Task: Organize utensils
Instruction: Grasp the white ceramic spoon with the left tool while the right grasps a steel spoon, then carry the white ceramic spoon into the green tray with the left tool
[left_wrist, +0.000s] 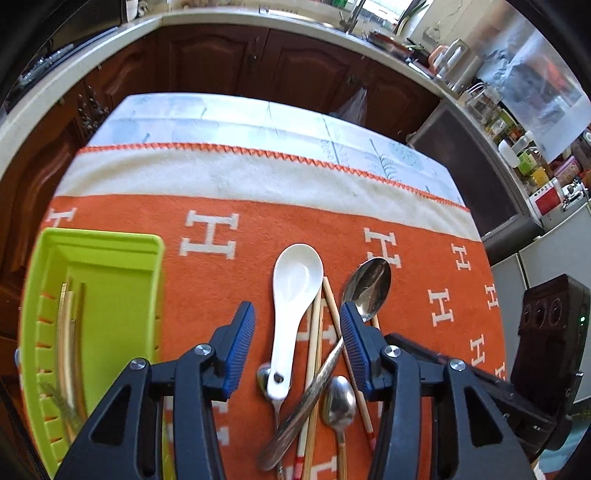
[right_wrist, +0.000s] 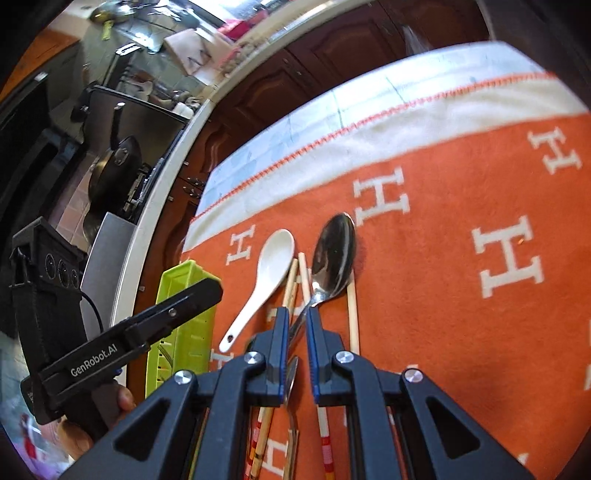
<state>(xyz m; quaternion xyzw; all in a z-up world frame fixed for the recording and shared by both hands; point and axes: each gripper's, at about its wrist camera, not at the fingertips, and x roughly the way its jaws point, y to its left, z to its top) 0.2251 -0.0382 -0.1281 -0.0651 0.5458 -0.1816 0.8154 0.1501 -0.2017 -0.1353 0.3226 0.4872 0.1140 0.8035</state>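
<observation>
Mostly undone, going by the layout. Green tray sits at 9 o'clock on the desk's orange cloth. It holds only a few pale chopstick-like sticks along its left wall; the rest of the tray floor is bare.

Pile at 6 o'clock in the left wrist view: white ceramic spoon lies with bowl toward 12. Just right of it are loose chopsticks, then a large steel spoon whose handle crosses over the chopsticks toward 7 o'clock. A small steel spoon lies near the bottom, and another metal piece is partly hidden under the white spoon's handle. All of these are outside the tray.

Left tongs are wide apart and hold nothing; the white spoon and chopsticks show between the fingers.

Right tongs are nearly together around the large steel spoon's neck, with the bowl at 12 o'clock ahead of the tips. Contact looks likely, but the pads blur, so I can't confirm a firm clamp.

Judgement: one sort category started, with spoons and remaining chopsticks left.
</observation>
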